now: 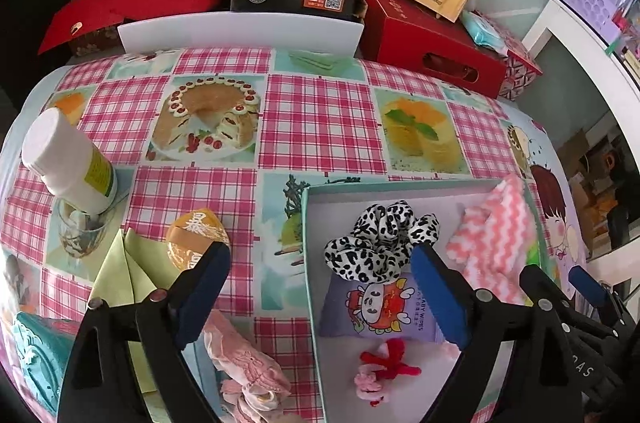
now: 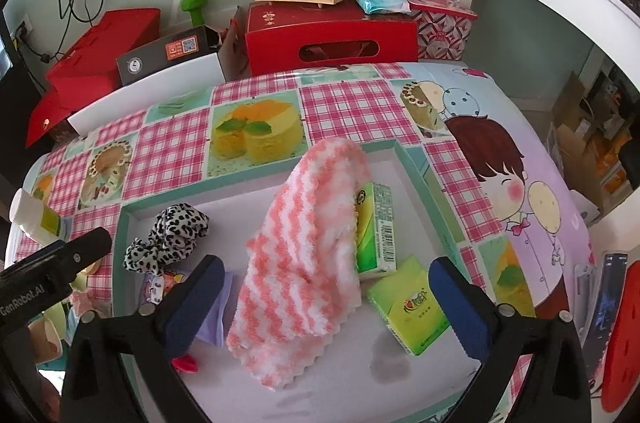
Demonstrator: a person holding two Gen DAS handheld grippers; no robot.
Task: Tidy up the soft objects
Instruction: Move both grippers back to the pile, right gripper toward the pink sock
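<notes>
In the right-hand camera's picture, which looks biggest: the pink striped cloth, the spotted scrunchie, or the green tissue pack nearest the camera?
1. Pink striped cloth
2. Spotted scrunchie and green tissue pack: too alike to rank.

A: Where does the pink-and-white cloth (image 2: 308, 255) lie?
B: Inside the shallow box (image 2: 416, 171), between the wide-apart jaws of the right gripper (image 2: 332, 297). Two green tissue packs (image 2: 376, 235) lie at three o'clock of it.
</notes>
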